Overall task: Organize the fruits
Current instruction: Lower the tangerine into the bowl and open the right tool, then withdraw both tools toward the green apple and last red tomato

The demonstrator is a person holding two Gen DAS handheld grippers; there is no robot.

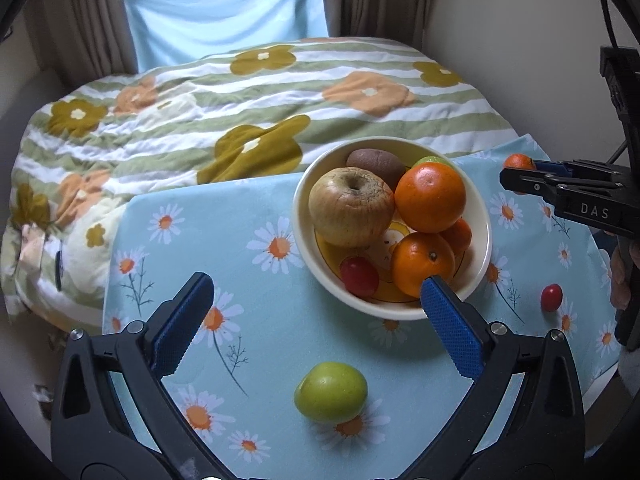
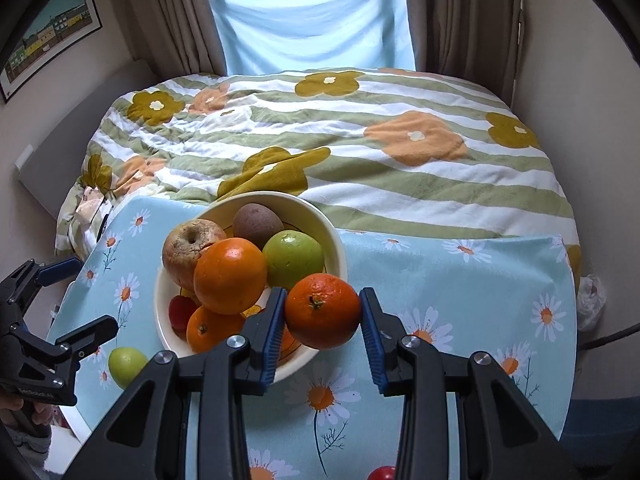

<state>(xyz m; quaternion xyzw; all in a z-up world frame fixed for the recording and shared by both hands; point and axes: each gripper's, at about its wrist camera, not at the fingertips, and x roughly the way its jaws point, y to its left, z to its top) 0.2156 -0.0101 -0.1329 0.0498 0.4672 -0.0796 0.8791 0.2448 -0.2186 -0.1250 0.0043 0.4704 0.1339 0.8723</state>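
A cream bowl [image 1: 482, 236] stands on the daisy-print cloth [image 1: 240, 248] and holds a wrinkled apple [image 1: 350, 208], a kiwi [image 1: 376, 162], oranges [image 1: 430, 196], a red cherry tomato [image 1: 359, 276] and a green fruit [image 2: 294, 258]. My right gripper [image 2: 322, 312] is shut on a mandarin [image 2: 322, 310], held above the bowl's near right rim [image 2: 340, 240]. My left gripper [image 1: 316, 300] is open and empty, with a loose green fruit [image 1: 331, 392] on the cloth between and below its fingers. A loose red tomato [image 1: 551, 297] lies right of the bowl.
The cloth lies on a bed with a striped floral quilt [image 1: 200, 120]. Curtains and a blue drape [image 2: 316, 20] hang behind. A wall stands close on the right [image 2: 580, 80]. A framed picture [image 2: 52, 28] hangs on the left wall.
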